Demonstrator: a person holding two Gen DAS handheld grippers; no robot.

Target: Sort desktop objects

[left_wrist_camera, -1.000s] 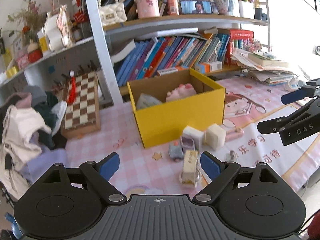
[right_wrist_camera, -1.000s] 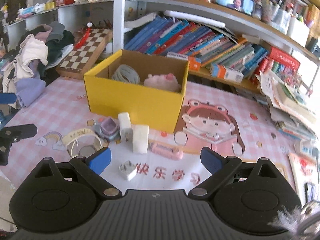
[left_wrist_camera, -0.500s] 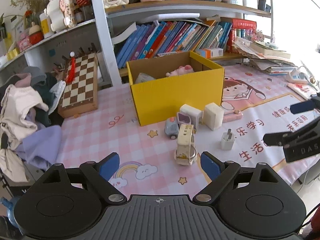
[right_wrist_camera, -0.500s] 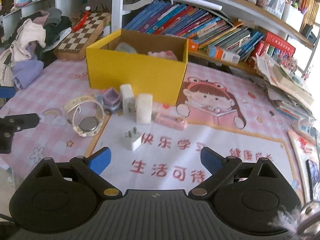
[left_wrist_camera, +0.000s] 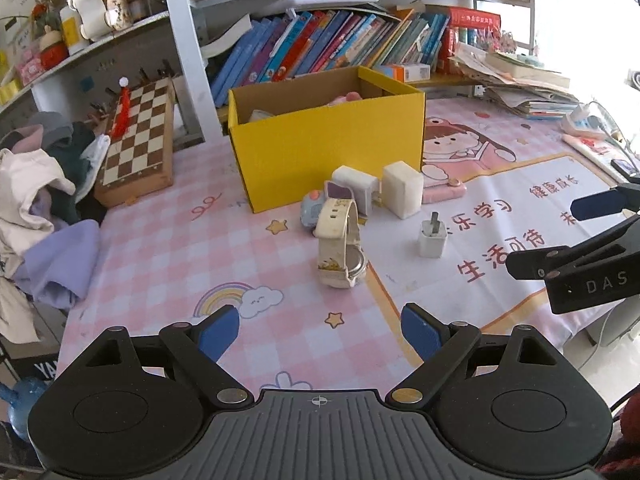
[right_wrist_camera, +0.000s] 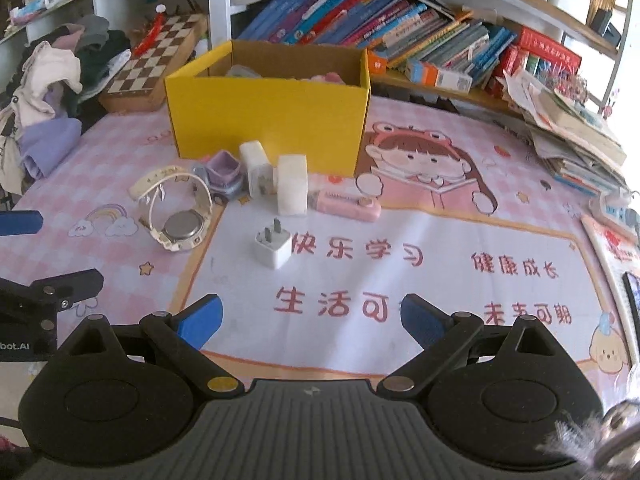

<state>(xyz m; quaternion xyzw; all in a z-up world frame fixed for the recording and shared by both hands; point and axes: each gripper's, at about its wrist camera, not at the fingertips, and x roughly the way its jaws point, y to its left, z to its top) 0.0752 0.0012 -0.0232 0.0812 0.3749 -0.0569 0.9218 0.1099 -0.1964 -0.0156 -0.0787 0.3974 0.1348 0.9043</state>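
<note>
I have both tools spread wide with nothing between the pads: the left gripper [left_wrist_camera: 320,330] and the right gripper [right_wrist_camera: 311,318] each hang above the near edge of the pink mat [right_wrist_camera: 440,240], angled down at the clutter. I keep them open like this because no pick is committed yet, and wide jaws let me drop over either a strap or a block.

Straight ahead of the left gripper, nearest of all, the cream watch [left_wrist_camera: 340,246] stands on its edge, its strap looping upward. That upright loop gives me 2 flat sides to pinch, so I judge it the natural first target for that side. Just right of it and a little farther sits the small white plug adapter [right_wrist_camera: 273,247], prongs up; it lies ahead of the right gripper, slightly left of its centre line.

Beyond both, 2 white blocks [right_wrist_camera: 293,184], a lilac toy car [right_wrist_camera: 224,172] and a pink flat case [right_wrist_camera: 348,204] crowd against the front wall of the yellow box [right_wrist_camera: 272,120], which already holds a few things. The box sits dead ahead, open at the top, so each item only needs a short lift forward.
</note>
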